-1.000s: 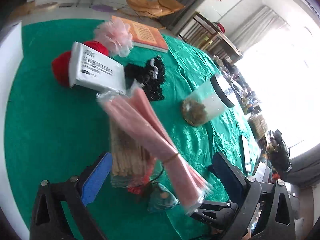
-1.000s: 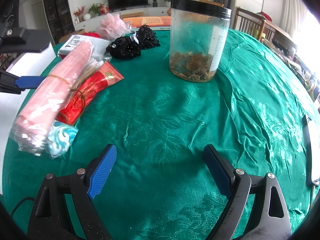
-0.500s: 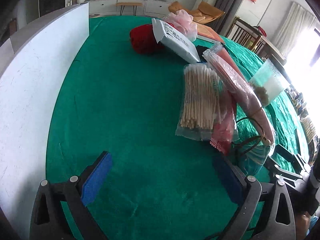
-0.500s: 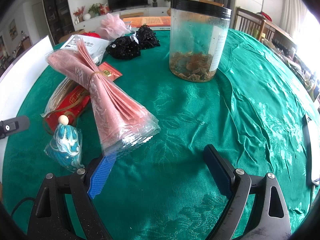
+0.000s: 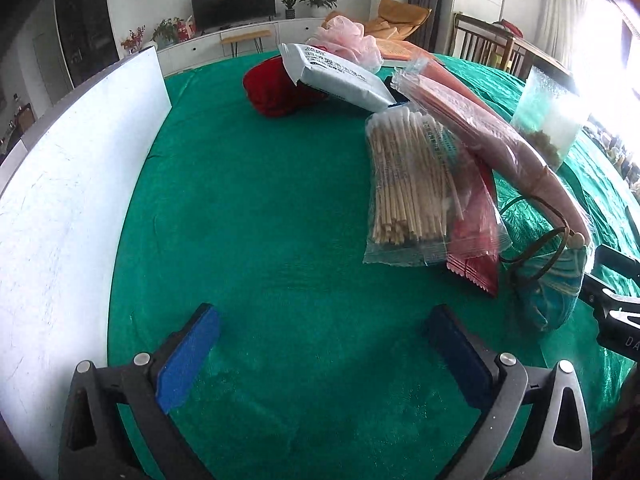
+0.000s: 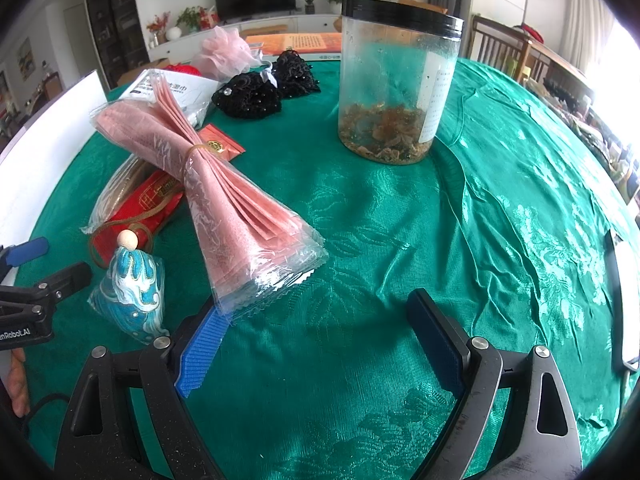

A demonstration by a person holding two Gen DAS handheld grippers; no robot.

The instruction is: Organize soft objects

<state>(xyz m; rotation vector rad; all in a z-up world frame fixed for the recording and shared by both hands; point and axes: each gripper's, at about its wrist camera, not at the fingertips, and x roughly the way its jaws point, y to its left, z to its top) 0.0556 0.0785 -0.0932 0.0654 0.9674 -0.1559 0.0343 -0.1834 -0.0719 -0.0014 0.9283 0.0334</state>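
Both grippers, left gripper (image 5: 320, 344) and right gripper (image 6: 316, 336), hang with jaws spread wide and empty over the green tablecloth (image 6: 400, 240). Largest on it, the pink napkin bundle (image 6: 224, 196) in clear wrap lies across the cotton swab pack (image 5: 408, 184) and red packet (image 5: 476, 240); its near end touches the right gripper's left pad. Just beside sits the small blue pouch (image 6: 128, 284).

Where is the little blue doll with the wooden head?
In the right wrist view, the blue doll stands at lower left, beside the pink packet.
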